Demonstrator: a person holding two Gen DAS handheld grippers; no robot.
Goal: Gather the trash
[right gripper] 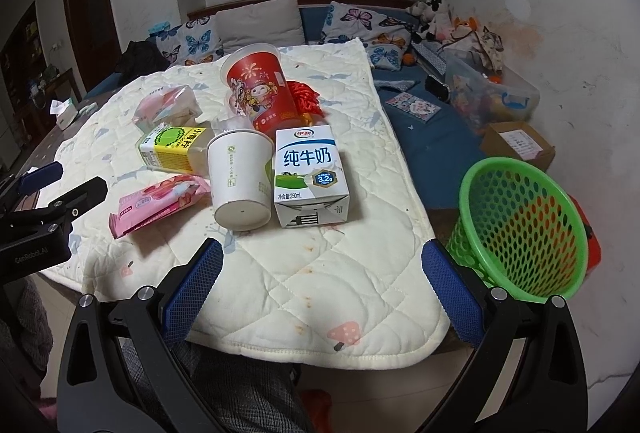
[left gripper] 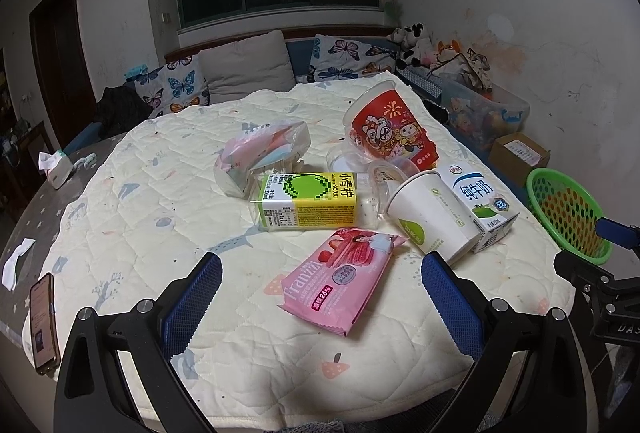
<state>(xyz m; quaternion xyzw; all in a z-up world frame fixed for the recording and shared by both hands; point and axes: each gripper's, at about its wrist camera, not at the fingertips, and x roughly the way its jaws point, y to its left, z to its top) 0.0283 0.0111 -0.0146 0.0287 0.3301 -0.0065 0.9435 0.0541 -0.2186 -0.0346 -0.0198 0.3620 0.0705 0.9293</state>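
Cream quilted mat [left gripper: 140,193] covers the table, trash clustered ahead of both grippers. Left gripper [left gripper: 320,297] spread wide, holding nothing; pink wafer pack [left gripper: 340,285] lies flat right between its fingers, long axis running diagonally away to the right. Beyond it, yellow-green drink box [left gripper: 306,203] on its side, long axis crosswise. Right of that, white paper cup [left gripper: 428,217] tipped over, mouth facing away, base toward the gripper, touching the milk carton [left gripper: 482,207], also lying down. Red cup [left gripper: 390,129] farther back, on its side. Right gripper [right gripper: 322,287] also released, empty, hovering over bare mat; cup base [right gripper: 242,213] and carton bottom point at it. Green basket [right gripper: 520,229] just right of its right finger, tilted, opening facing the camera. Only right view shows a red mesh thing [right gripper: 306,97] behind the red cup; only left view shows a phone [left gripper: 42,317] far left.
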